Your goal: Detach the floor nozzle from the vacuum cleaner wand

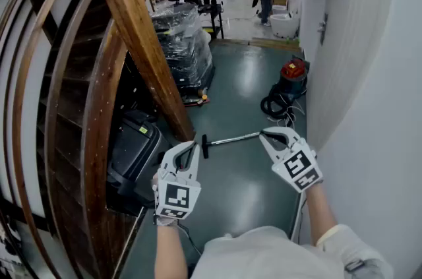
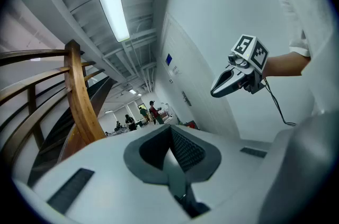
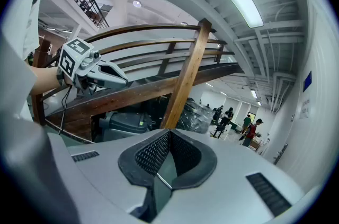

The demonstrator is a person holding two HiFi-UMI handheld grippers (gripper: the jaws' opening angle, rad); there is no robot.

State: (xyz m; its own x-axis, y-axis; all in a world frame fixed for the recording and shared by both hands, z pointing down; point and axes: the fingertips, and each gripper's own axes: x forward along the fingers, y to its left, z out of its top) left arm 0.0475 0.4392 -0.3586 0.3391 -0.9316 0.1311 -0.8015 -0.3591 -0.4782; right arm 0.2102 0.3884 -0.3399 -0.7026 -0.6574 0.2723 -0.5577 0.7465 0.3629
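In the head view the vacuum's metal wand (image 1: pixel 234 138) lies on the dark green floor, with the black floor nozzle (image 1: pixel 205 146) at its left end. A black hose (image 1: pixel 273 105) runs from it to the red vacuum cleaner (image 1: pixel 293 71) by the wall. My left gripper (image 1: pixel 192 146) hovers just left of the nozzle, shut and empty. My right gripper (image 1: pixel 266 134) is held over the wand's right end, also shut with nothing in it. The left gripper view shows its own closed jaws (image 2: pixel 170 135) and the right gripper (image 2: pixel 213 93) in the air. In the right gripper view its jaws (image 3: pixel 168 135) are closed, and the left gripper (image 3: pixel 126 80) shows at the left.
A wooden staircase with a slanted beam (image 1: pixel 135 33) fills the left. Under it stands a black case (image 1: pixel 135 152). A plastic-wrapped pallet (image 1: pixel 184 47) is beyond. A white wall (image 1: pixel 369 106) bounds the right. Several people stand in the far room.
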